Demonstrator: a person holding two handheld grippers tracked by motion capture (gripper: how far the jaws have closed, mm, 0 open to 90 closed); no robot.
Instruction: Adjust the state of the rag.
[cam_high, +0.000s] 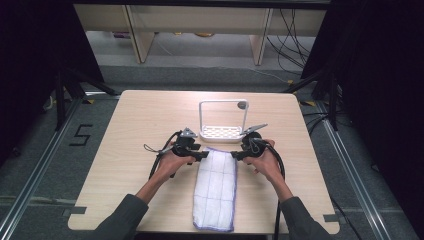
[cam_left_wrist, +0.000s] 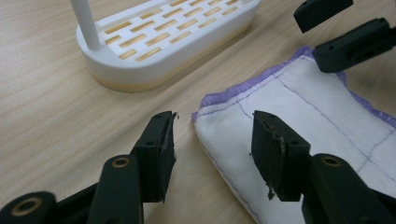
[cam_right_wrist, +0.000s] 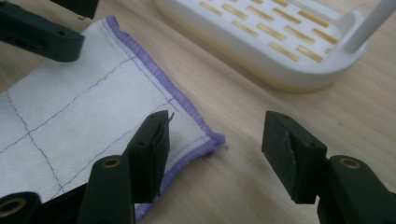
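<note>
Folded cloth (cam_high: 216, 190) lying lengthwise toward bench (cam_high: 130, 130) near edge; left gripper (cam_high: 199, 154) and right gripper (cam_high: 236, 155) at far corners, jaws apart, probably not touching.

Each black hand-held gripper (cam_high: 202, 155) (cam_high: 235, 156) has brass-ringed screw holes, a trailing black cable, and dark grey-green sleeves behind.

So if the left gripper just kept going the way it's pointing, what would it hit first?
Probably the near corner of the white cloth, lying between the left gripper's open jaws; depth is hard to judge.
</note>
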